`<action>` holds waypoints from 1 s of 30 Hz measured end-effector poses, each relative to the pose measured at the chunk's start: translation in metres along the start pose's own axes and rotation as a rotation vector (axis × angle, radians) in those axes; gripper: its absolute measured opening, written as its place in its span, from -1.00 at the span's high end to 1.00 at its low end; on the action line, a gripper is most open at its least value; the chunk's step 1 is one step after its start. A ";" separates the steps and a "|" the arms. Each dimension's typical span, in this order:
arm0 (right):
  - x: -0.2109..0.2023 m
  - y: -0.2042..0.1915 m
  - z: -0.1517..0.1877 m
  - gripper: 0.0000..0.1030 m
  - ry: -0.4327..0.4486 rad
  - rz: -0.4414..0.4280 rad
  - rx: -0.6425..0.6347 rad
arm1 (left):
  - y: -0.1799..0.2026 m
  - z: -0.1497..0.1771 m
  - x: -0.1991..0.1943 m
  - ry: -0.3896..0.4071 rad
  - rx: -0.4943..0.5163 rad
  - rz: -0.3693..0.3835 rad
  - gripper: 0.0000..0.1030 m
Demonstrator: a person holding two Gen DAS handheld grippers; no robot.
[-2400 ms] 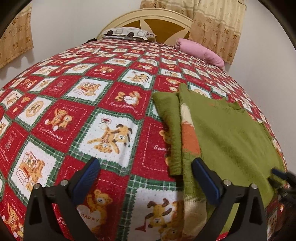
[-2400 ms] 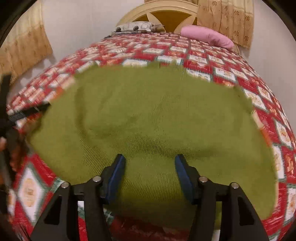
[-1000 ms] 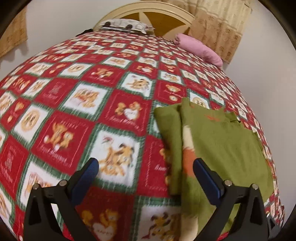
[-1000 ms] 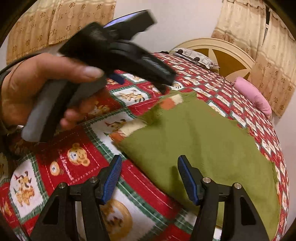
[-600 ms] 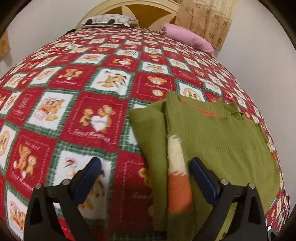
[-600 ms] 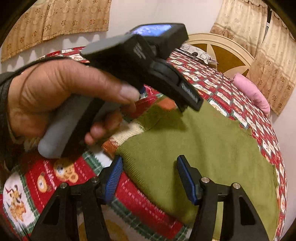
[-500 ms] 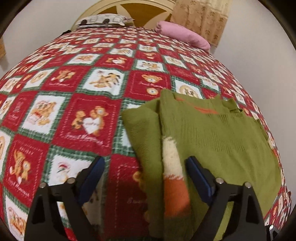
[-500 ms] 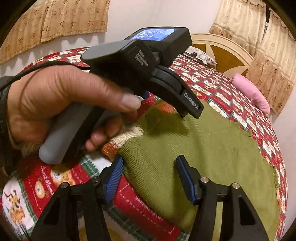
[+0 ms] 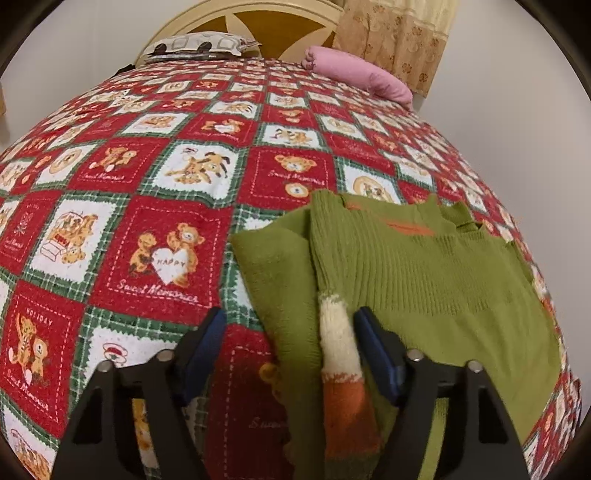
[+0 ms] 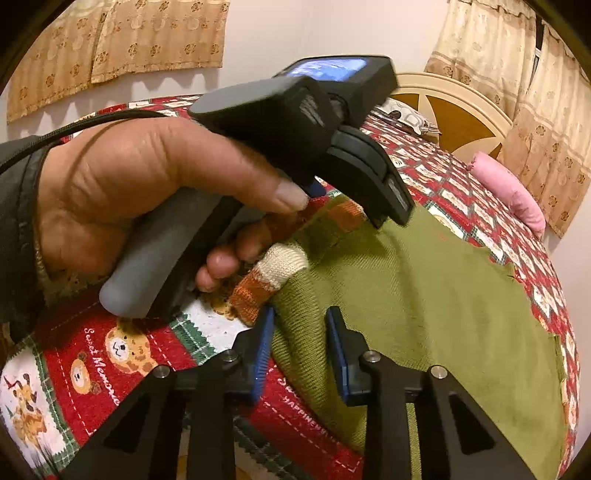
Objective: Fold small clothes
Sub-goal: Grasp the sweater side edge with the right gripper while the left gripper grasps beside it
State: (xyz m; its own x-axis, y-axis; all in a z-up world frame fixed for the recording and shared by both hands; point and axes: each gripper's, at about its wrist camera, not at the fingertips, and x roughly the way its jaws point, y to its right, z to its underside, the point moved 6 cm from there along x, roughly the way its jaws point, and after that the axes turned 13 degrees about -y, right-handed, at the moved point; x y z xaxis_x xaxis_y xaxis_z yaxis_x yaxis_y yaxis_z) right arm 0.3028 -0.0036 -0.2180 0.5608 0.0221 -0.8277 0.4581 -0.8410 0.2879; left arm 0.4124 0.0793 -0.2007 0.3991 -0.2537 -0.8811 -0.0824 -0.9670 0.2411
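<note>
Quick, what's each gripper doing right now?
Left gripper: jaws closing around the sweater's striped cuff, not yet pinching.
Right gripper: jaws closing over the sweater's near edge.

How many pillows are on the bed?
2. A patterned pillow lies by the headboard, and a pink pillow lies at the bed's right edge near the curtain. Others could be hidden.

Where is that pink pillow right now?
The pink pillow lies at the far right corner of the bed, beside the headboard and under the curtain; in the right wrist view it shows at the right edge.
</note>
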 end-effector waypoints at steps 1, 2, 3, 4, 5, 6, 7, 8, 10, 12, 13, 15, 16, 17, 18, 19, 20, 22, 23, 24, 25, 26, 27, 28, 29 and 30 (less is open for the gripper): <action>0.000 0.001 0.000 0.44 0.001 -0.011 0.008 | -0.003 0.000 -0.001 0.005 -0.012 0.014 -0.27; 0.000 0.002 0.000 0.44 0.001 -0.016 0.014 | -0.007 -0.001 -0.003 0.014 -0.032 0.038 -0.24; 0.001 0.003 0.001 0.44 0.000 -0.019 0.016 | -0.009 -0.002 -0.004 0.019 -0.044 0.047 -0.15; 0.001 0.002 0.001 0.44 0.000 -0.016 0.015 | -0.011 -0.003 -0.006 0.026 -0.056 0.059 -0.13; 0.001 0.001 0.001 0.44 0.000 -0.012 0.012 | -0.012 -0.004 -0.008 0.035 -0.066 0.075 -0.13; 0.001 0.001 0.000 0.44 -0.001 -0.005 0.008 | -0.012 -0.005 -0.008 0.034 -0.069 0.077 -0.13; 0.001 -0.001 0.001 0.44 -0.001 0.004 0.003 | -0.012 -0.006 -0.006 0.029 -0.071 0.076 -0.13; 0.001 -0.002 0.001 0.44 -0.001 0.012 -0.001 | -0.011 -0.007 -0.005 0.024 -0.076 0.081 -0.13; 0.001 -0.004 0.001 0.44 0.002 0.024 -0.006 | -0.010 -0.009 -0.002 0.019 -0.083 0.086 -0.13; 0.001 -0.005 0.001 0.44 0.003 0.026 -0.006 | -0.008 -0.011 -0.003 0.024 -0.079 0.088 -0.13; 0.000 -0.005 0.002 0.44 0.004 0.024 -0.004 | -0.007 -0.011 -0.006 0.032 -0.081 0.089 -0.10; 0.000 -0.005 0.003 0.44 0.005 0.019 -0.001 | -0.008 -0.012 -0.012 0.054 -0.096 0.103 -0.10; 0.001 -0.005 0.003 0.44 0.005 0.019 0.000 | -0.009 -0.014 -0.016 0.068 -0.100 0.105 -0.10; 0.000 -0.005 0.002 0.44 0.006 0.021 -0.001 | -0.008 -0.015 -0.020 0.087 -0.097 0.109 -0.10; 0.000 -0.006 0.003 0.44 0.007 0.025 -0.002 | -0.006 -0.017 -0.021 0.089 -0.087 0.117 -0.10; 0.000 -0.006 0.003 0.44 0.007 0.028 -0.003 | -0.002 -0.017 -0.018 0.073 -0.070 0.122 -0.10; 0.000 -0.007 0.003 0.44 0.008 0.032 -0.005 | 0.002 -0.017 -0.014 0.054 -0.056 0.118 -0.10; -0.001 -0.008 0.003 0.44 0.009 0.038 -0.007 | 0.007 -0.018 -0.004 0.017 -0.034 0.120 -0.10; -0.001 -0.009 0.003 0.44 0.010 0.040 -0.008 | 0.008 -0.018 0.002 -0.003 -0.032 0.107 -0.10; -0.002 -0.009 0.004 0.44 0.012 0.040 -0.007 | 0.008 -0.019 0.004 0.000 -0.035 0.106 -0.10; -0.002 -0.010 0.004 0.44 0.013 0.039 -0.005 | 0.008 -0.020 0.003 0.008 -0.038 0.115 -0.04; -0.003 -0.010 0.004 0.44 0.015 0.037 -0.012 | 0.007 -0.020 0.003 0.010 -0.043 0.122 0.14; -0.003 -0.011 0.005 0.58 0.016 0.026 -0.011 | 0.007 -0.020 0.004 0.003 -0.041 0.135 0.68; -0.004 -0.010 0.005 0.77 0.019 0.013 -0.010 | 0.008 -0.019 0.006 -0.014 -0.035 0.162 0.74; -0.005 -0.008 0.005 0.79 0.024 0.006 -0.003 | 0.007 -0.019 0.006 -0.018 -0.041 0.176 0.75; -0.009 -0.006 0.005 0.81 0.037 -0.009 0.009 | 0.006 -0.019 0.005 -0.019 -0.047 0.190 0.75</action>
State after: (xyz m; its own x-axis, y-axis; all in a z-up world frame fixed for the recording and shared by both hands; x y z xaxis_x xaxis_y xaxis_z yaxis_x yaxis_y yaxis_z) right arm 0.2918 -0.0014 -0.2145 0.5822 0.0497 -0.8115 0.4571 -0.8454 0.2761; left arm 0.4310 0.0730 -0.1960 0.3634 -0.4320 -0.8254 -0.1118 -0.8998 0.4217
